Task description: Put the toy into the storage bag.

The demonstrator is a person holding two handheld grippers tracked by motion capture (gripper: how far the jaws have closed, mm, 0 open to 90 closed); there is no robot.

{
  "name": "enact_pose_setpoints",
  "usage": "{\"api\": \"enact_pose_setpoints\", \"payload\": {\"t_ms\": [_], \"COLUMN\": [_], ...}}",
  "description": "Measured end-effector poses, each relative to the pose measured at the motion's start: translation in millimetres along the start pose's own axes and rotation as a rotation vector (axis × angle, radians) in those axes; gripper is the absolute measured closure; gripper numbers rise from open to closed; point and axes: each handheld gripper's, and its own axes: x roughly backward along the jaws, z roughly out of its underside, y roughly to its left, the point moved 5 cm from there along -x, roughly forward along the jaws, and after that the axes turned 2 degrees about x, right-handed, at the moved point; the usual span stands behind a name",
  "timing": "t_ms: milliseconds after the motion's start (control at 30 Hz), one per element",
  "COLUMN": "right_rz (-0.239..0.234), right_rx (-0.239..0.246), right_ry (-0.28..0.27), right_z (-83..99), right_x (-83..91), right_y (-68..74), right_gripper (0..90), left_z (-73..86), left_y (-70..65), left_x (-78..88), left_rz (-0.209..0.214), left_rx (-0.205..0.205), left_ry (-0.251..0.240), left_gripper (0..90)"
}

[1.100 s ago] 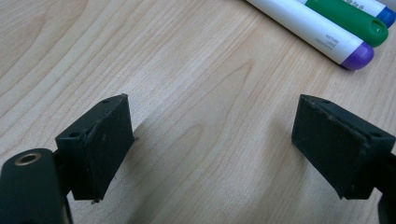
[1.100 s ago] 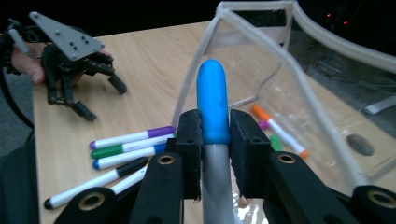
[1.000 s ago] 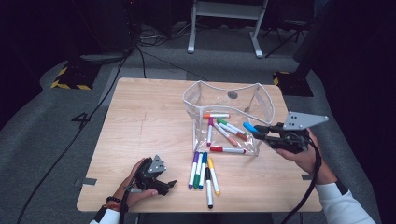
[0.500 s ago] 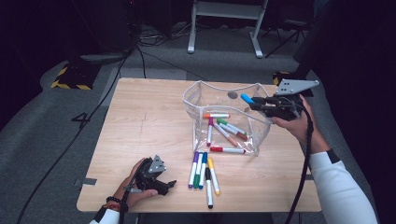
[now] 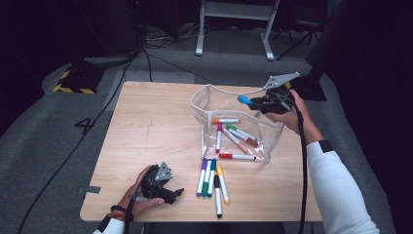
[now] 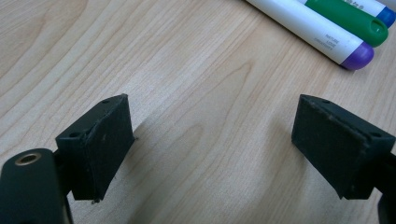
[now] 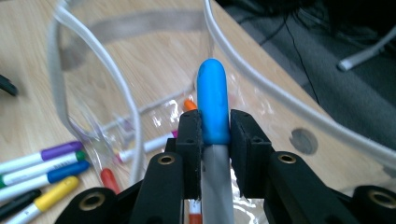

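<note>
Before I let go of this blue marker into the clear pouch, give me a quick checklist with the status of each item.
1. Right gripper shut on the blue marker: ok.
2. Marker over the clear pouch opening: ok, its cap pokes past the rim.
3. Pouch mouth standing open: ok.
4. Room inside among the markers already there: ok.
5. Left gripper open, resting on the table, away from the pouch: ok.
6. Whether the pouch will stay upright on the drop: cannot tell.

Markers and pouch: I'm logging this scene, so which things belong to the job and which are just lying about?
Job:
- blue-capped marker clamped in right gripper
- clear pouch holding markers
- loose markers on table

Lying about:
- left gripper, open, idle
- floor cables
- metal stand
</note>
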Motion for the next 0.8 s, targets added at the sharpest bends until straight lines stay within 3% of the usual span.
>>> {"api": "enact_pose_setpoints", "payload": {"t_ms": [133,233,300,400,700,800], "right_rz": [-0.012,-0.085,-0.146,-0.191,-0.254,-0.232], "right_rx": [-0.008,0.021,0.033,0.053,0.105,0.094], "right_ry": [0.088,0.176,0.202,0.216,0.232,0.231], "right_z": [5.9,12.3,15.5,16.7,15.2,15.8], "right_x": [-6.9,-10.5,-11.6,-10.3,-8.0,-8.3], "right_y": [-0.9,7.1,15.4,24.1,41.2,39.8], "right_gripper": [75.1,75.1,75.1,75.1,74.5,70.8], "left_z": [0.0,0.0,0.0,0.0,0.0,0.0], "left_y": [0.0,0.0,0.0,0.0,0.0,0.0], "left_x": [0.0,0.0,0.0,0.0,0.0,0.0], "left_rz": [0.000,0.000,0.000,0.000,0.000,0.000], "left_rx": [0.001,0.000,0.000,0.000,0.000,0.000], "left_ry": [-0.001,0.000,0.000,0.000,0.000,0.000], "left_gripper": [12.8,12.8,12.8,12.8,12.8,12.8]}}
